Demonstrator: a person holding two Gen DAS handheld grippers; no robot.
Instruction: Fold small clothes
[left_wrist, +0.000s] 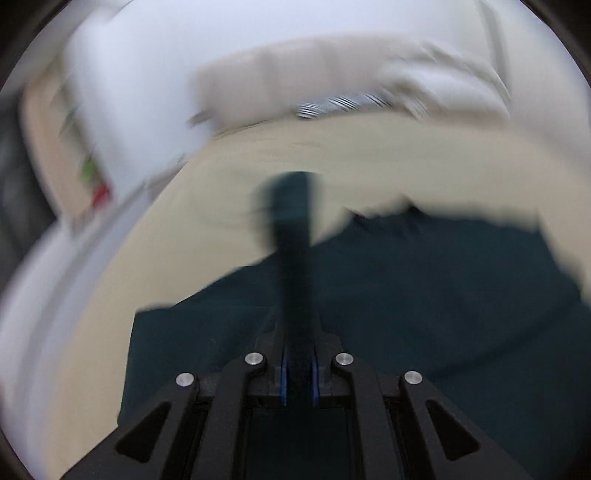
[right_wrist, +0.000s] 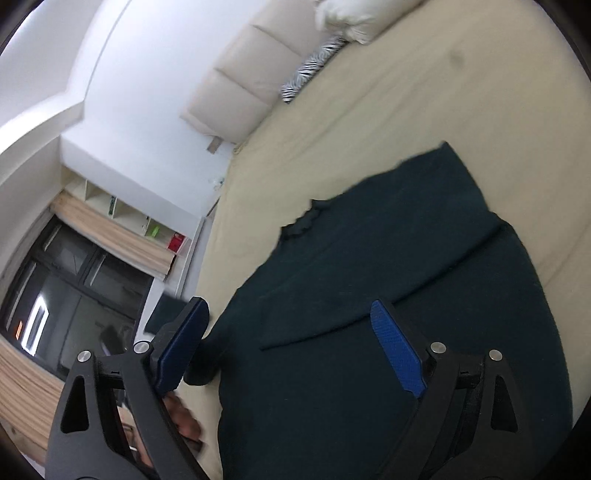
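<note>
One dark teal knit garment (right_wrist: 388, 295) lies at lower right on one beige bed sheet (right_wrist: 388, 110); one cream padded headboard (right_wrist: 255, 77), one white pillow (right_wrist: 354, 18), upper centre.

Both rigs matte black plastic with triangular cutouts and silver round screw heads on the linkage arms: left gripper (left_wrist: 297, 206) shows thin blue pad edges around 6 o'clock, right gripper (right_wrist: 291, 314) has textured blue pads (right_wrist: 397, 350), bare skin at 7 o'clock.
</note>
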